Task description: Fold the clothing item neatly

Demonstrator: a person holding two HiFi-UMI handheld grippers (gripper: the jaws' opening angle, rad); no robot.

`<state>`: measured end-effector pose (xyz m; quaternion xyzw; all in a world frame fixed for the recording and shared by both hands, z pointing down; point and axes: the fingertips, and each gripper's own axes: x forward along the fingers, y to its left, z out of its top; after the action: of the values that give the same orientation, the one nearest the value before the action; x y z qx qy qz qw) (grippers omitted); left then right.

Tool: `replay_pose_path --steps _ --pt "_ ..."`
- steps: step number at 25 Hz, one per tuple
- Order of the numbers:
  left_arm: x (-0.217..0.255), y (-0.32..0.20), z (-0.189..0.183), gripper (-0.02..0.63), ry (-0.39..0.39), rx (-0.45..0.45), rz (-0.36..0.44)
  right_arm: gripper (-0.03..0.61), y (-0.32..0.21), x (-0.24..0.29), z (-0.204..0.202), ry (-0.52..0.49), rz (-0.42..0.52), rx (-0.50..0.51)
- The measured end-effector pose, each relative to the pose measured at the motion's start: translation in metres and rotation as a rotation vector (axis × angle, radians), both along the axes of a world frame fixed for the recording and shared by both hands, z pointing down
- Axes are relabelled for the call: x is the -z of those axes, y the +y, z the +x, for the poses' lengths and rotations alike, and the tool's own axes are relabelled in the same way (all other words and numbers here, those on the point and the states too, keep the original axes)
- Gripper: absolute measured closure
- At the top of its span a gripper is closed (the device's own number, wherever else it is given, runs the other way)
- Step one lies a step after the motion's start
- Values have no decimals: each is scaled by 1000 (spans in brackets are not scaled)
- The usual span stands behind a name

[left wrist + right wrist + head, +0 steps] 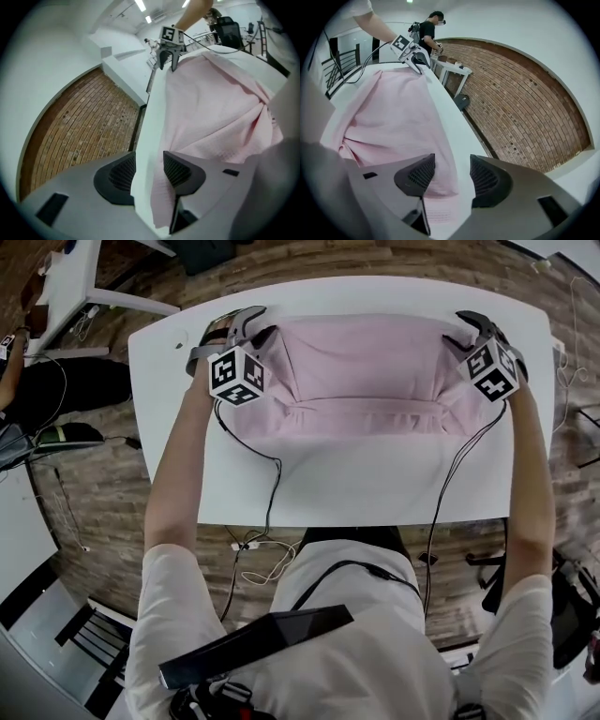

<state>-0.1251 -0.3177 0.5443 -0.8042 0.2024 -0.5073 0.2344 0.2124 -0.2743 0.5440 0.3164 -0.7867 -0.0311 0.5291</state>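
Head view: pink garment (361, 376) folded, rumpled, on white table (375, 484).

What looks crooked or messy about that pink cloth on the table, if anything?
Nothing is spilled or torn. The pink garment lies fairly square on the white table, but it puckers into creases at its two far corners, where the left gripper and right gripper stand open around its edge.

The garment (366, 371) is soft, matt pink cloth with a fine weave. The desk (375, 488) is smooth and white. The left claw (149, 171) and right claw (452, 177) are matt grey plastic with ribbed black pads (176, 169).
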Motion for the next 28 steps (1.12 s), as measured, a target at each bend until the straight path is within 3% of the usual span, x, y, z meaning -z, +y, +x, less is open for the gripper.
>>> replay_pose_path --steps 4,8,9,11,13,18,24,28 --pt "21 -11 -30 449 141 163 -16 351 9 13 3 -23 58 -27" --pt "31 -8 -49 451 177 248 -32 356 33 22 2 -119 59 -74" --pt "31 -2 -51 462 179 259 -50 393 39 24 0 -142 56 -84" --pt "31 11 -54 524 184 282 -74 533 55 26 -2 -180 47 -112" --pt "32 24 -53 577 197 302 -86 567 72 26 -7 -213 31 -133" --pt "37 65 -36 611 234 324 -123 575 106 38 -28 -327 15 -168" --pt "61 121 -6 612 377 382 -186 575 152 72 -42 -496 42 -192" --pt "85 173 18 612 427 361 -168 575 199 105 -52 -574 73 -172"
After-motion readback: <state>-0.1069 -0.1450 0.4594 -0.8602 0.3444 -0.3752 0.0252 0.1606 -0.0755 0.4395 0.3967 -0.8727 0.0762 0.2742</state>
